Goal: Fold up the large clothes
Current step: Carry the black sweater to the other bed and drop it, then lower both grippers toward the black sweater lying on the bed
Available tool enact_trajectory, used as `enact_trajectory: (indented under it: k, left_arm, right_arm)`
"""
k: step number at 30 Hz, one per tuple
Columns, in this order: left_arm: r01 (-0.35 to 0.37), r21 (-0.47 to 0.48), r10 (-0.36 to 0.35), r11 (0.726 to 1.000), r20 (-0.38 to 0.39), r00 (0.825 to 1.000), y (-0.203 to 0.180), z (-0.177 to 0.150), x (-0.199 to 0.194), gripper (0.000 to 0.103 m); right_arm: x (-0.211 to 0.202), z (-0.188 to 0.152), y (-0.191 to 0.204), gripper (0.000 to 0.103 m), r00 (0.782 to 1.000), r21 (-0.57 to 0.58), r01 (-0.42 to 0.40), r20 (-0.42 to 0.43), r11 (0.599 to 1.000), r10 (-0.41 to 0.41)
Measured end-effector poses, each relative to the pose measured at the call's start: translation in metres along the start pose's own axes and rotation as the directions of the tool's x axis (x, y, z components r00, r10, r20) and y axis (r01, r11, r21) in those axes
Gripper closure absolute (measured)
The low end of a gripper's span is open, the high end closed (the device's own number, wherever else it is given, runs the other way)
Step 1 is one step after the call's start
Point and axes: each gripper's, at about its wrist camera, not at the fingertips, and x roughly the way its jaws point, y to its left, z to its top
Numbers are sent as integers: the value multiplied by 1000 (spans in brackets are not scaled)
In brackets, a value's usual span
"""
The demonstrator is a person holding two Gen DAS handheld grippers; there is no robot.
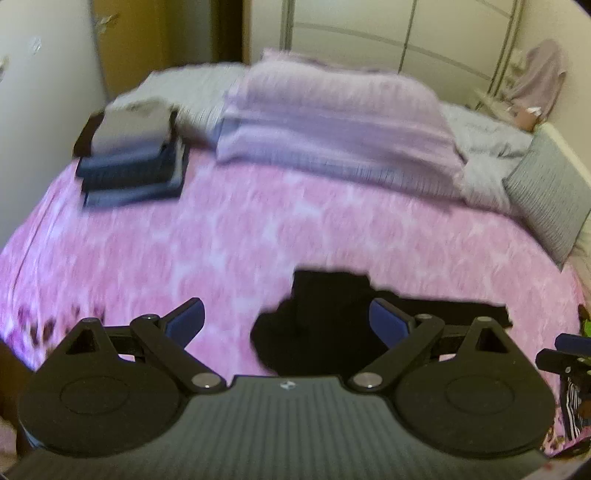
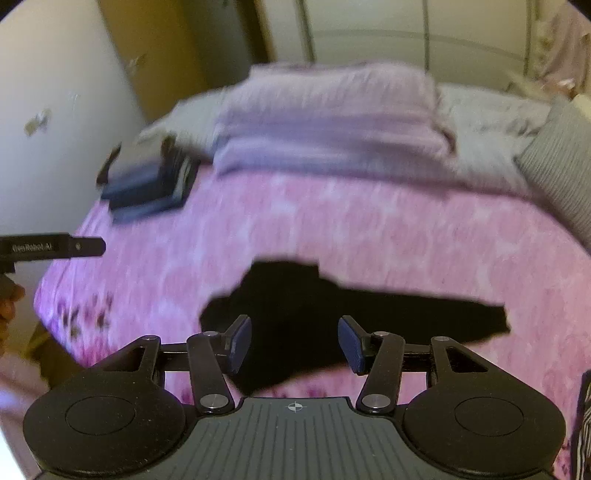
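A black garment (image 1: 325, 325) lies spread on the pink bedcover (image 1: 258, 229), near the bed's front edge; in the right wrist view the black garment (image 2: 332, 306) stretches out to the right. My left gripper (image 1: 286, 321) hovers above its left part, open, nothing between the blue pads. My right gripper (image 2: 293, 343) hangs over the garment's middle, open and empty too. The left tool's body (image 2: 51, 247) shows at the left edge of the right wrist view. Both views are motion-blurred.
A stack of folded dark and grey clothes (image 1: 133, 155) sits at the bed's back left. A folded lilac blanket (image 1: 332, 125) and grey pillows (image 1: 550, 195) fill the back and right. A wall stands left, wardrobe doors (image 1: 369, 29) behind.
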Motion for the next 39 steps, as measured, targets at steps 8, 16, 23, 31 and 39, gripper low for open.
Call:
enact_trajectory:
  k: [8, 16, 23, 31, 39]
  left_arm:
    - [-12, -9, 10, 1000, -108, 994, -52, -71, -3, 9]
    - [-17, 7, 18, 1000, -137, 990, -93, -110, -16, 9]
    - [-35, 9, 36, 999, -117, 992, -108, -112, -29, 9]
    - [-43, 21, 45, 999, -130, 990, -109, -109, -21, 9]
    - [-32, 107, 46, 994, -125, 991, -101, -111, 9, 9]
  right_arm:
    - [-7, -48, -35, 54, 997, -24, -40, -69, 999, 39]
    - [-5, -76, -58, 54, 988, -66, -76, -142, 995, 66]
    - [1, -78, -63, 54, 984, -87, -93, -160, 992, 78]
    - [13, -75, -66, 54, 982, -89, -95, -174, 992, 78]
    - [30, -77, -76, 54, 982, -20, -38, -185, 999, 33]
